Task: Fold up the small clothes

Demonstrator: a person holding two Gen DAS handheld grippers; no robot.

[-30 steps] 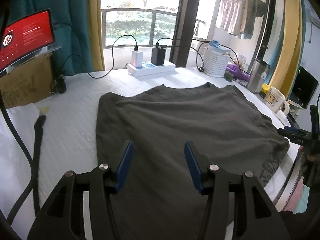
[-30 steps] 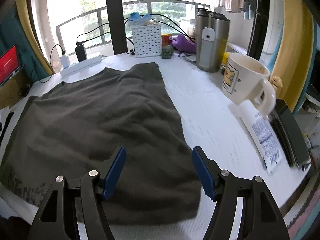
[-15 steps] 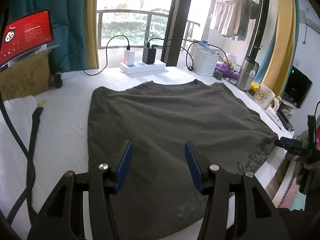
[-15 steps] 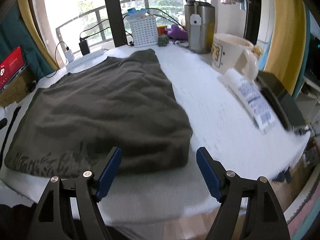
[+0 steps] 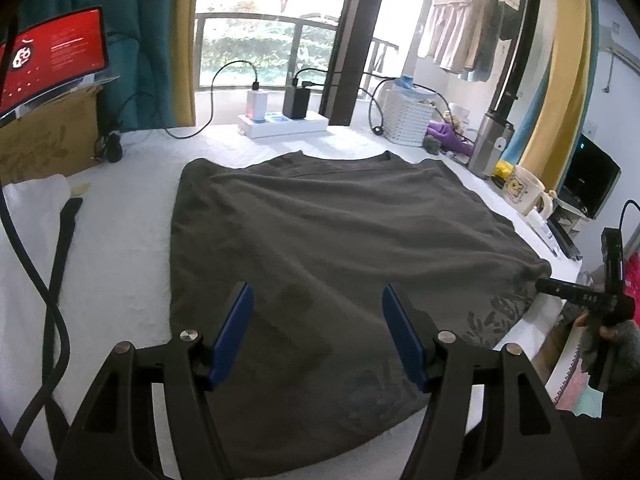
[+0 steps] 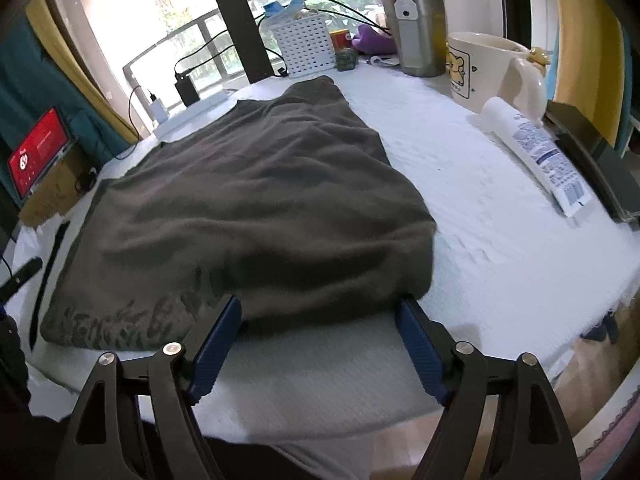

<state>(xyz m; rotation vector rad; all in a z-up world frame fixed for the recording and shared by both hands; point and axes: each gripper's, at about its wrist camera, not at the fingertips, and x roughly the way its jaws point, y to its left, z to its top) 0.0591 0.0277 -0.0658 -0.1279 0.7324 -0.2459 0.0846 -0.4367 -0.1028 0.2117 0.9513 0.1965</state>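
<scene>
A dark olive-grey shirt (image 5: 320,240) lies spread flat on the white table cover, neckline toward the window, printed hem toward me; it also shows in the right wrist view (image 6: 248,200). My left gripper (image 5: 316,332) is open and empty, hovering over the shirt's near left part. My right gripper (image 6: 318,332) is open and empty, low at the table, its fingertips at the shirt's near right hem corner, one on each side of it. The right gripper's tip also shows in the left wrist view (image 5: 560,288) at that corner.
A white mug (image 6: 484,68), steel tumbler (image 6: 420,20), white tube (image 6: 536,152) and black device (image 6: 600,160) stand right of the shirt. A white basket (image 5: 408,120) and power strip (image 5: 280,124) sit at the back. A black strap (image 5: 64,232) and cable lie left.
Both grippers pulled back toward the near edge. The right one dropped low, so its fingertips now reach the shirt's hem corner. Both stayed open.
</scene>
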